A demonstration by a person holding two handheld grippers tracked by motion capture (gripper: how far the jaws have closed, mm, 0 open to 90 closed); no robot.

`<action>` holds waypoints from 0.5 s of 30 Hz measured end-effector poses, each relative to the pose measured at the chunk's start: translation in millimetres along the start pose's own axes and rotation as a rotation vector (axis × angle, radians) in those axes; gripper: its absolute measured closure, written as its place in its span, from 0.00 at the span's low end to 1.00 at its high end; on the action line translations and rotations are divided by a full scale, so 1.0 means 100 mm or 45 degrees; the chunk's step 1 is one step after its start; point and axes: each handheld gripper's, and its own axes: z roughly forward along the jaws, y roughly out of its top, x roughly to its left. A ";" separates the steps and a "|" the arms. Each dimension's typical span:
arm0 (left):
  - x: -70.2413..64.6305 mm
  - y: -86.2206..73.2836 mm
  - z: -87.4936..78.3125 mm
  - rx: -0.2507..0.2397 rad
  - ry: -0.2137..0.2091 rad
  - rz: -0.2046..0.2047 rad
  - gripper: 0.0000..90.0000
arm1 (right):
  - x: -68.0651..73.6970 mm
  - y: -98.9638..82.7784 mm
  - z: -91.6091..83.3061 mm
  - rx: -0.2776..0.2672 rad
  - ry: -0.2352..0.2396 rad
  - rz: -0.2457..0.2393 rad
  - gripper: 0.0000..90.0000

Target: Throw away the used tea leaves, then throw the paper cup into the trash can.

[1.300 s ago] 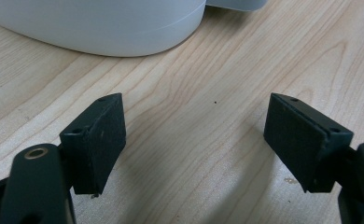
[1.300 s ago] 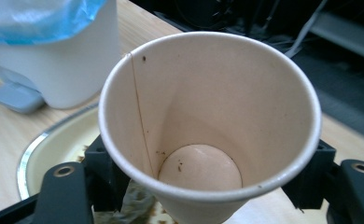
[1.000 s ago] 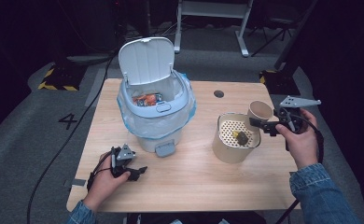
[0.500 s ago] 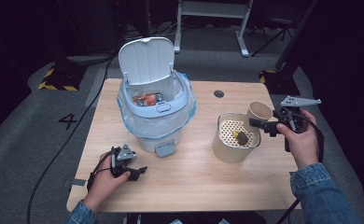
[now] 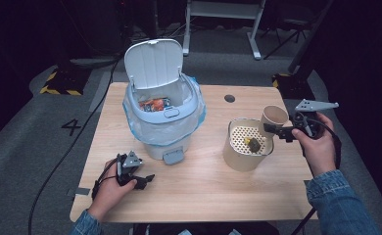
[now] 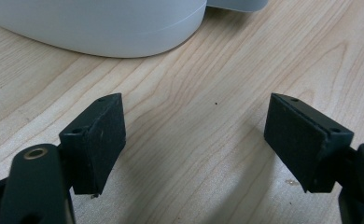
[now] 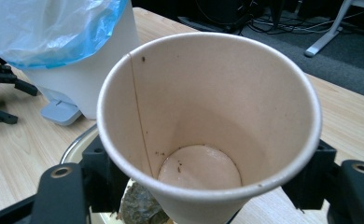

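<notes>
The paper cup (image 5: 274,119) is held near the right edge of the worktop (image 5: 203,196), clamped between the jaws of the right gripper (image 5: 283,132), one jaw pressed to each side of its wall. In the high view the cup is tilted, its mouth turned up and toward the person, its base reaching down over the far right rim of the tan round container (image 5: 243,159). In the right gripper view its mouth opens straight at the camera (image 7: 208,121), the inside bare but for brown specks and a stained bottom.

The right hand (image 5: 316,147) comes in from the near right corner in a denim sleeve (image 5: 341,205) and wraps the gripper body. The left hand (image 5: 108,188) rests on the worktop near its near left corner, holding the left gripper (image 5: 141,180) low, with its jaws spread wide apart over bare wood (image 6: 194,140) and gripping nothing.

Inside the container a perforated insert (image 5: 240,139) carries a dark lump (image 5: 253,144). A white pedal bin (image 5: 164,122) lined with a blue-tinted bag (image 7: 54,32) stands toward the far left of the worktop, lid (image 5: 153,63) raised, coloured wrappers (image 5: 154,104) inside, its pedal (image 5: 173,156) facing the person.

The worktop is pale wood with a dark round hole (image 5: 229,98) near its far edge. Grey floor surrounds it, with a painted "4" (image 5: 73,127), black-and-yellow tape (image 5: 57,89) and a white stand (image 5: 223,19) beyond.
</notes>
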 end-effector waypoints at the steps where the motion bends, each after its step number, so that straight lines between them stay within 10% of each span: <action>1: 0.00 0.00 0.00 0.000 0.000 0.000 0.24 | 0.00 0.00 0.00 0.001 -0.003 -0.005 0.32; 15: -0.01 -0.01 0.00 -0.003 0.007 -0.006 0.24 | 0.05 0.19 -0.06 -0.049 0.041 -0.071 0.31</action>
